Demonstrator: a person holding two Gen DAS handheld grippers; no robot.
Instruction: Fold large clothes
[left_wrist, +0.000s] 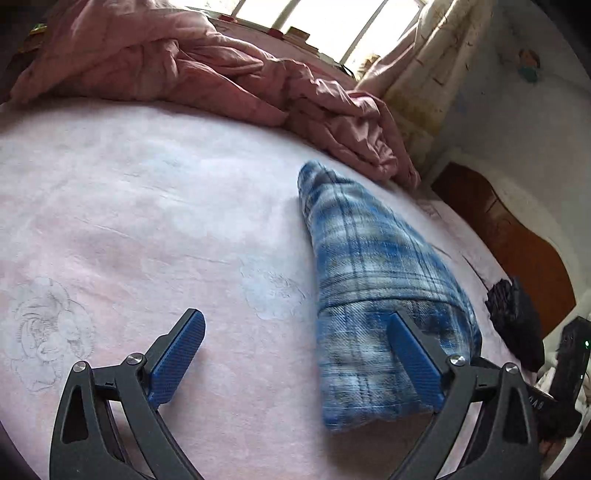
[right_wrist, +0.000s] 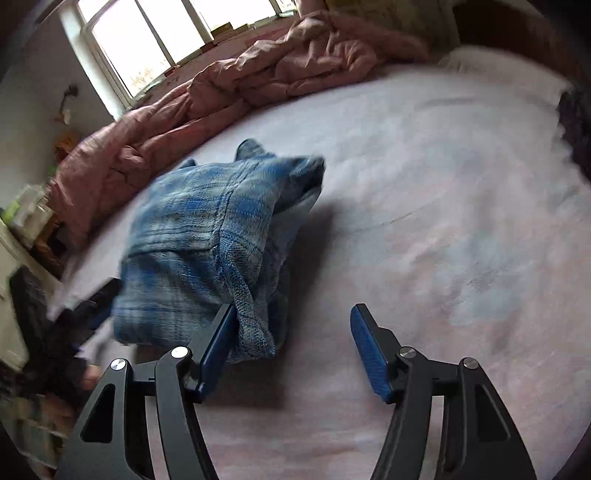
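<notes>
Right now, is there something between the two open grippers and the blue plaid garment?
Nothing visible. The blue plaid garment lies folded on the pink sheet, right beside the left gripper and the right gripper; both are open.

plaid shirt (right_wrist: 207, 236) motion-blurred; left gripper's (left_wrist: 295, 350) right finger hides its edge

Daylight floods in from the window (left_wrist: 317, 26) at twelve o'clock, blown out white. On the right wrist view the window (right_wrist: 147, 44) glares at eleven o'clock; motion blur smears the nine o'clock edge. Fisheye bending and dark vignetting ring both frames.
</notes>
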